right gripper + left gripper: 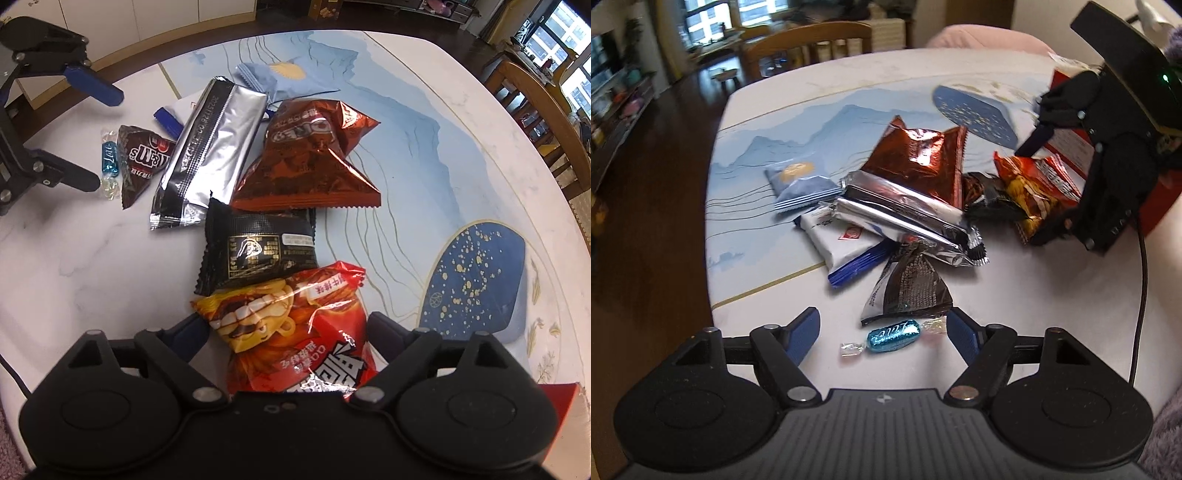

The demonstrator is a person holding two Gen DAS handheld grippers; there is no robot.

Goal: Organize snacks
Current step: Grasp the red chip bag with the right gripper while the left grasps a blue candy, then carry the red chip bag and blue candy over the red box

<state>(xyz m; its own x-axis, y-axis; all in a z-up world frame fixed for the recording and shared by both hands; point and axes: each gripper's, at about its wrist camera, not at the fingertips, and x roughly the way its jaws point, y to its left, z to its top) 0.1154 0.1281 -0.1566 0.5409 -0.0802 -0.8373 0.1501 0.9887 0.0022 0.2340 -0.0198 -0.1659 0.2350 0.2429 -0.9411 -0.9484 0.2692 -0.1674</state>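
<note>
A heap of snack packets lies on the white and blue table (pixel 757 229). My left gripper (pixel 882 317) is open, its blue fingers standing either side of a small blue wrapped candy (pixel 893 336), beside a brown M&M's packet (pixel 908 288). The right wrist view shows that gripper (pixel 103 140) at far left, around the candy (pixel 110 162). My right gripper (pixel 288 325) points steeply down with a red and orange snack bag (pixel 295 332) between its fingers; I see no squeeze on the bag. From the left wrist view, it (pixel 1034 192) straddles the same bag (pixel 1034 188).
A silver packet (pixel 210 147), a copper Oreo bag (pixel 306 158), a black packet (pixel 258 251), a white and blue packet (pixel 842 243) and a pale blue packet (pixel 801 188) crowd the middle. A red box (pixel 1160 195) stands behind the right gripper. A wooden chair (pixel 809 40) stands at the far edge.
</note>
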